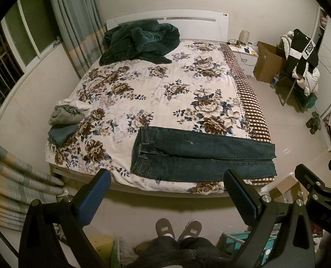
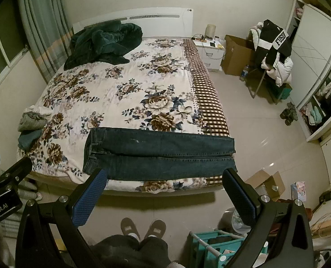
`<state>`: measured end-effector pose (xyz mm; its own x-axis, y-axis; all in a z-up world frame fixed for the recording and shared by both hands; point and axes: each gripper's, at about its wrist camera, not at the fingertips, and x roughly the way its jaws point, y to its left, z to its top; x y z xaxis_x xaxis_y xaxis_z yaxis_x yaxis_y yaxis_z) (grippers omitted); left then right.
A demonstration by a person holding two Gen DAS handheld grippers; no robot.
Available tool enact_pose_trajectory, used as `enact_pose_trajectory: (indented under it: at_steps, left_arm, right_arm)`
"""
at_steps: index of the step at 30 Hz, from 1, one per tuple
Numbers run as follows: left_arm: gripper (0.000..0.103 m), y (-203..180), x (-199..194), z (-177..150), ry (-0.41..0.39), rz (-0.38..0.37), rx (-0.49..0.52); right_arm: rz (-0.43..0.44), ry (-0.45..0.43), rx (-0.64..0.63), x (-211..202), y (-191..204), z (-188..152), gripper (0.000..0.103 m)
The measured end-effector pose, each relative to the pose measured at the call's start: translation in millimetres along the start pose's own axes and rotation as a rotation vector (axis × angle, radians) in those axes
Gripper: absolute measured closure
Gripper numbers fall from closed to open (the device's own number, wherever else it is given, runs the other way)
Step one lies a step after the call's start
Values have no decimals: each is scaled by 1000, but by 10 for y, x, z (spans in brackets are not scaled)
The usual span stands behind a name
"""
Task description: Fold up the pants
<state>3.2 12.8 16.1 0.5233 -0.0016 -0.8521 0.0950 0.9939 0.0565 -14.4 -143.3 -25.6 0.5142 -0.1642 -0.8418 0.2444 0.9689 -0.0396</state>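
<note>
Dark blue jeans (image 1: 201, 156) lie flat along the near edge of the bed (image 1: 156, 93), folded lengthwise with one leg on the other, waistband to the left and hems to the right. They also show in the right wrist view (image 2: 158, 154). My left gripper (image 1: 166, 178) is open and empty, held high above the floor in front of the bed. My right gripper (image 2: 165, 177) is open and empty too, beside it. Neither touches the jeans.
A pile of folded clothes (image 1: 67, 120) sits at the bed's left edge. A dark green blanket (image 1: 140, 42) is heaped by the headboard. Curtains (image 1: 15, 185) hang at the left. Boxes (image 2: 266, 185), a teal rack (image 2: 219, 245) and the person's slippered feet (image 2: 143, 225) are on the floor.
</note>
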Motion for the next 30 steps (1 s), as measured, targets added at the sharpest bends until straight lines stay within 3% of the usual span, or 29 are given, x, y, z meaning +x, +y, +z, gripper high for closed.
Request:
enact_pose_trajectory:
  at_steps: [10, 13, 19, 22, 30]
  left_arm:
    - [0, 62, 43, 41, 6, 6, -7]
    - [0, 93, 144, 62, -9, 35, -23]
    - [0, 140, 934, 204, 26, 154, -93]
    - [0, 183, 1471, 256, 97, 205, -124]
    - [0, 95, 2688, 496, 304, 235, -162]
  right_arm:
    - [6, 25, 11, 134, 53, -95, 0]
    - [-4, 44, 31, 456, -151, -13, 0]
    - [-30, 108, 111, 1187, -503, 38, 0]
    - [-39, 161, 156, 1689, -762, 75, 0]
    - [-23, 342, 325, 3387, -1323, 154, 0]
